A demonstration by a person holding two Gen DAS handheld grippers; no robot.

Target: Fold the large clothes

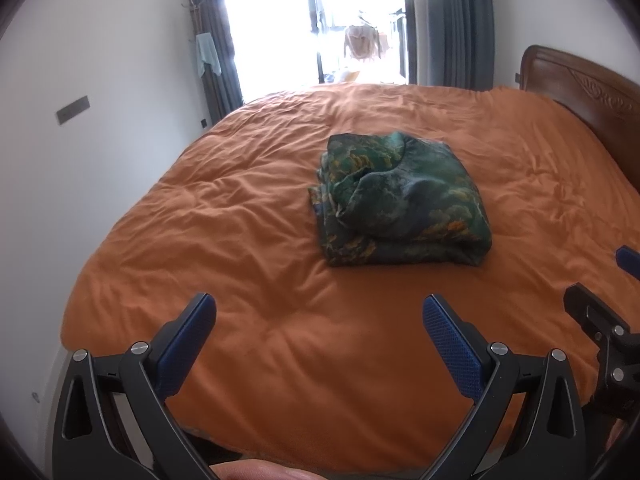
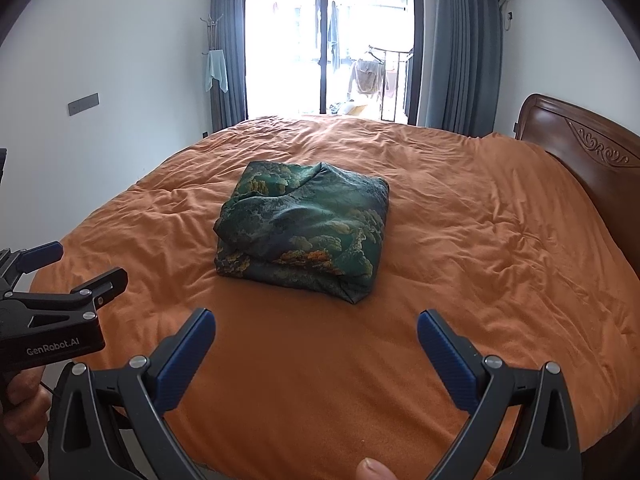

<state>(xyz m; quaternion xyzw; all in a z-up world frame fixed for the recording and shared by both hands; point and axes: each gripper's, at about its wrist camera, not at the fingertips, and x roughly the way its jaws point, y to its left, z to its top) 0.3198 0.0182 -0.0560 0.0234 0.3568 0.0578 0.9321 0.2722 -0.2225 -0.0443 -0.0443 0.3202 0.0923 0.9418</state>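
A dark green patterned garment [image 1: 400,200] lies folded into a compact bundle in the middle of the orange bed cover [image 1: 248,264]; it also shows in the right wrist view [image 2: 304,232]. My left gripper [image 1: 319,308] is open and empty, held above the near part of the bed, short of the bundle. My right gripper [image 2: 316,320] is open and empty too, at the same distance from the bundle. The left gripper also shows at the left edge of the right wrist view [image 2: 76,264], and the right gripper at the right edge of the left wrist view [image 1: 600,276].
The orange bed [image 2: 480,240] fills the room. A carved wooden headboard [image 2: 580,144] stands at the right. A white wall [image 2: 100,120] runs along the left. A glass balcony door [image 2: 332,40] with grey curtains is beyond the bed.
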